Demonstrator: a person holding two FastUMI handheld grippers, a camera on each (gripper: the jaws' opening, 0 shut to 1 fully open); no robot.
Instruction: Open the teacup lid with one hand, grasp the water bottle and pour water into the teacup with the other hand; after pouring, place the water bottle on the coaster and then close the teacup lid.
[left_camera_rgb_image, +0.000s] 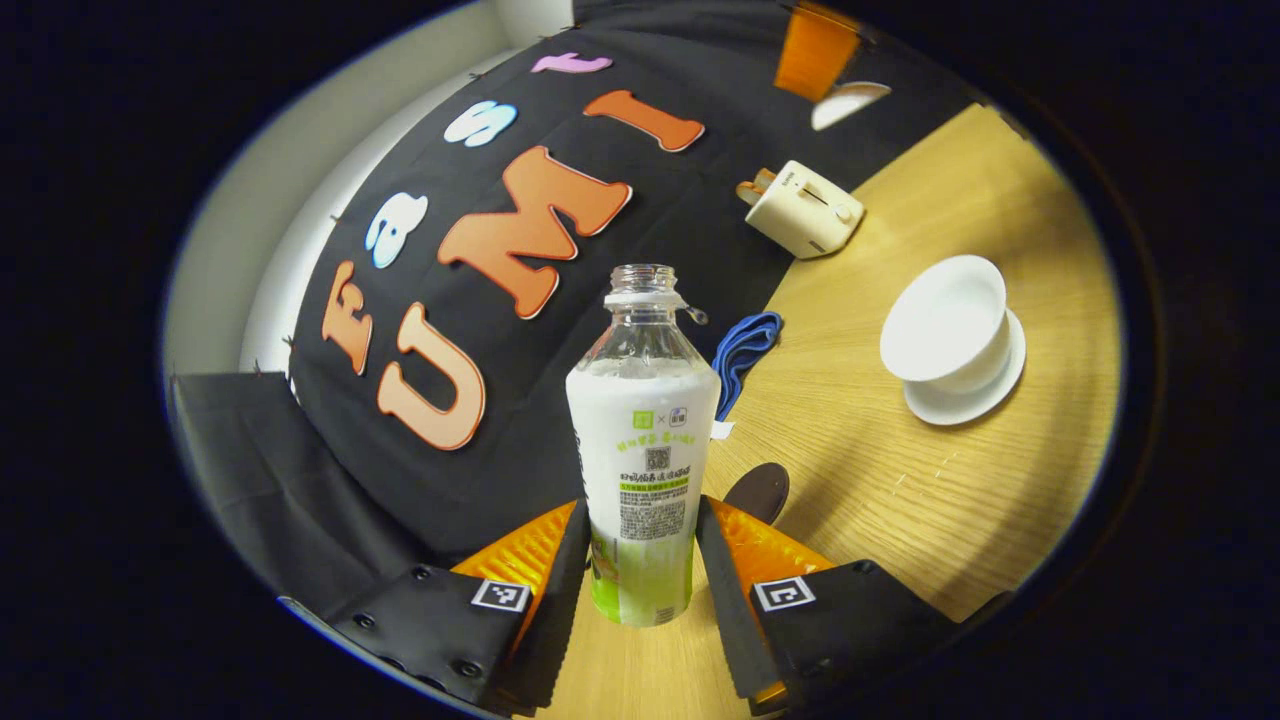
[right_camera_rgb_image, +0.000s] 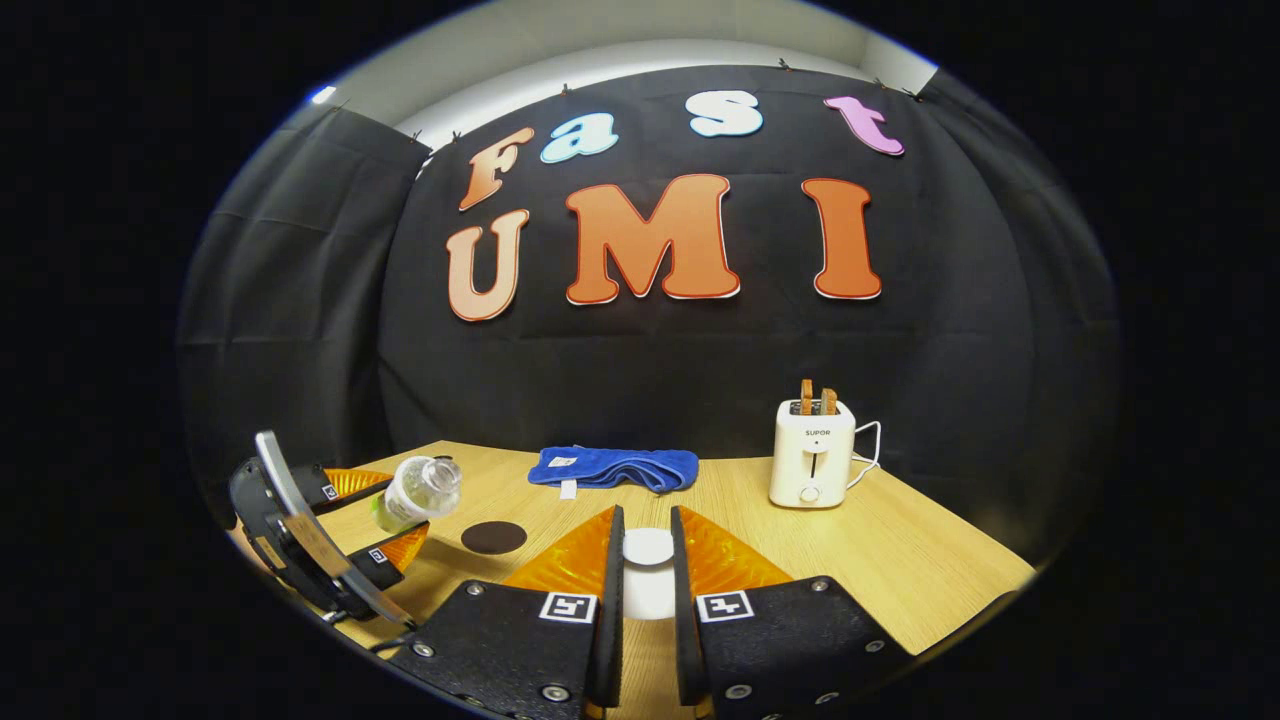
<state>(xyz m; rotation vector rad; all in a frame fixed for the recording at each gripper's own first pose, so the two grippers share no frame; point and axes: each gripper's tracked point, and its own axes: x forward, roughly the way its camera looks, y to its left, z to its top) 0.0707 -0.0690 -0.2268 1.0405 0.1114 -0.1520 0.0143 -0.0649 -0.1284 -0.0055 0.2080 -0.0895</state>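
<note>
Water bottle (left_camera_rgb_image: 645, 440) uncapped, pinched upright in my left claw (left_camera_rgb_image: 640, 560) above the surface (left_camera_rgb_image: 900, 500) | right claw (right_camera_rgb_image: 645, 590) pinching the lid (right_camera_rgb_image: 648, 548) | open teacup (left_camera_rgb_image: 945, 325) on its saucer lies right of the bottle, coaster (left_camera_rgb_image: 757, 490) nearer | my call: carry the mouth over the cup, tip slowly.

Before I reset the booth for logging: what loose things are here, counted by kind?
Water bottle: 1
Teacup on its saucer: 1
Teacup lid: 1
Coaster: 1
Blue towel: 1
Toaster: 1
Total: 6
</note>
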